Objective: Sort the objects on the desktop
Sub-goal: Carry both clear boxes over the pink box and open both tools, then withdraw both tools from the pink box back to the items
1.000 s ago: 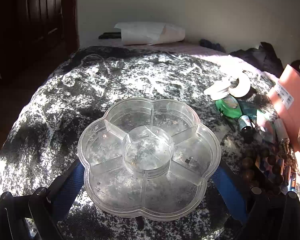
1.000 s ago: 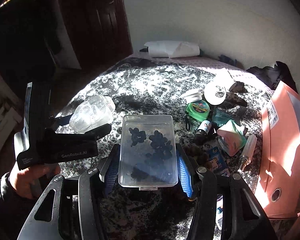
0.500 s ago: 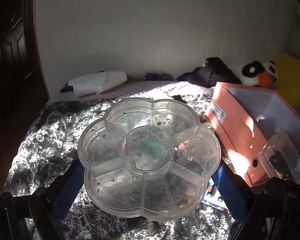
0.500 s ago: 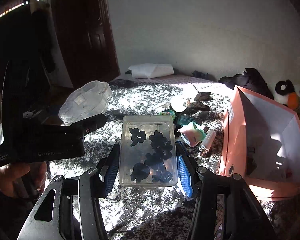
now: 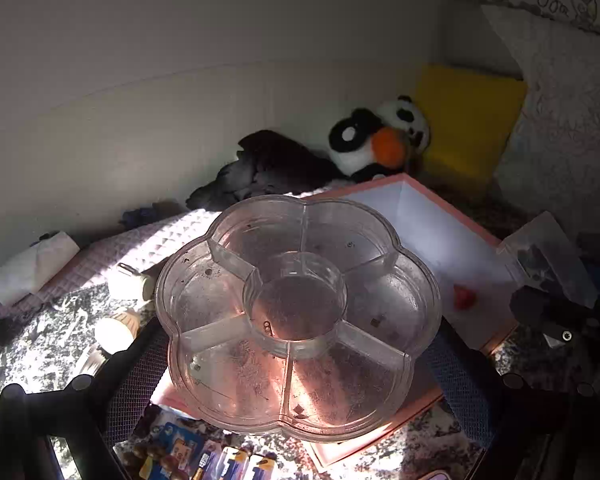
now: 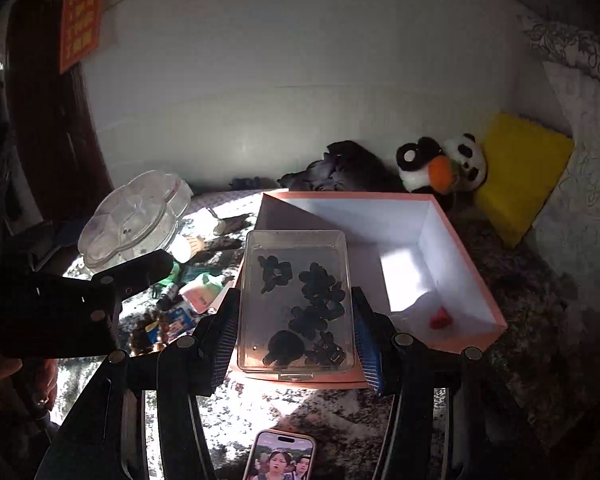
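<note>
My left gripper (image 5: pixel 298 364) is shut on a clear flower-shaped divided tray (image 5: pixel 228 380), held level in the air over the near corner of the pink box (image 5: pixel 432 236). The same flower tray (image 6: pixel 134 216) shows at the left of the right wrist view. My right gripper (image 6: pixel 294 328) is shut on a clear rectangular box (image 6: pixel 252 312) holding several black hair clips (image 6: pixel 320 300). It hangs over the pink box's (image 6: pixel 468 252) near left edge. A small red item (image 6: pixel 440 318) lies inside the pink box.
On the mottled dark cover lie light bulbs (image 5: pixel 114 332), batteries (image 5: pixel 228 462), a bead string (image 6: pixel 150 330), a green tape measure and small bottles. A phone (image 6: pixel 280 456) lies at the near edge. A panda plush (image 6: pixel 440 164), yellow cushion (image 6: pixel 520 176) and dark cloth sit by the wall.
Both grippers have swung right with their containers, from above the cluttered cover to above the pink box. The plush and yellow cushion have come into view.
</note>
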`<action>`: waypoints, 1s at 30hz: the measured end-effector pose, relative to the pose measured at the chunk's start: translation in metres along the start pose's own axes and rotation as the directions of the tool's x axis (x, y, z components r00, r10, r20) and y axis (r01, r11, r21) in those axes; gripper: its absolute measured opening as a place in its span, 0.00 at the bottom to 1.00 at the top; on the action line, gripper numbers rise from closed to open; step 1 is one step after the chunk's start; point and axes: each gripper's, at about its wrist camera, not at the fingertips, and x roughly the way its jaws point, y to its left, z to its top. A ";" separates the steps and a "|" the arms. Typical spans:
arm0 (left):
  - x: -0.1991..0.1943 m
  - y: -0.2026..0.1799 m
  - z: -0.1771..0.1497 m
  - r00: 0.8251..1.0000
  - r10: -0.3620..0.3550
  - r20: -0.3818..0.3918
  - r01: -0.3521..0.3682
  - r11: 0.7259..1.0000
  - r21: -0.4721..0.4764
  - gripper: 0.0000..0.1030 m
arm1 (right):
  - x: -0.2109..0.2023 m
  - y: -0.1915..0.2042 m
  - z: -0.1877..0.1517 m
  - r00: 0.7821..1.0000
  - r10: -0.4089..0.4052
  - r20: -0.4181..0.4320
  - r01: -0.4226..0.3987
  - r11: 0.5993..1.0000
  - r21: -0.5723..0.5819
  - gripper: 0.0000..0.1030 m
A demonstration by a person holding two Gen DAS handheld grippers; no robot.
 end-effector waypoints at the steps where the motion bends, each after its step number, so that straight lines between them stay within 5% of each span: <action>1: 0.009 -0.006 0.004 1.000 -0.006 -0.009 0.006 1.000 0.007 0.98 | 0.004 -0.013 0.003 1.000 -0.017 0.002 0.017 1.000 0.019 0.54; 8: 0.068 -0.039 0.020 0.999 -0.018 -0.045 0.021 0.998 0.066 0.98 | 0.055 -0.077 0.020 0.996 -0.087 -0.026 0.089 0.991 0.097 0.54; 18: 0.117 -0.054 0.020 0.997 0.004 -0.078 0.003 0.995 0.099 0.98 | 0.139 -0.107 0.030 0.992 -0.096 -0.086 0.107 0.985 0.138 0.55; 20: 0.118 -0.057 0.019 0.998 0.009 -0.067 -0.001 0.993 0.120 0.98 | 0.144 -0.107 0.029 0.989 -0.117 -0.088 0.128 0.983 0.132 0.85; 21: 0.116 -0.058 0.020 0.998 0.010 -0.056 -0.003 0.992 0.123 0.98 | 0.145 -0.107 0.029 0.988 -0.129 -0.082 0.139 0.982 0.128 0.92; 30: 0.078 -0.045 0.025 1.000 0.020 -0.022 -0.017 0.995 0.103 0.98 | 0.119 -0.091 0.033 0.992 -0.120 -0.048 0.125 0.985 0.121 0.95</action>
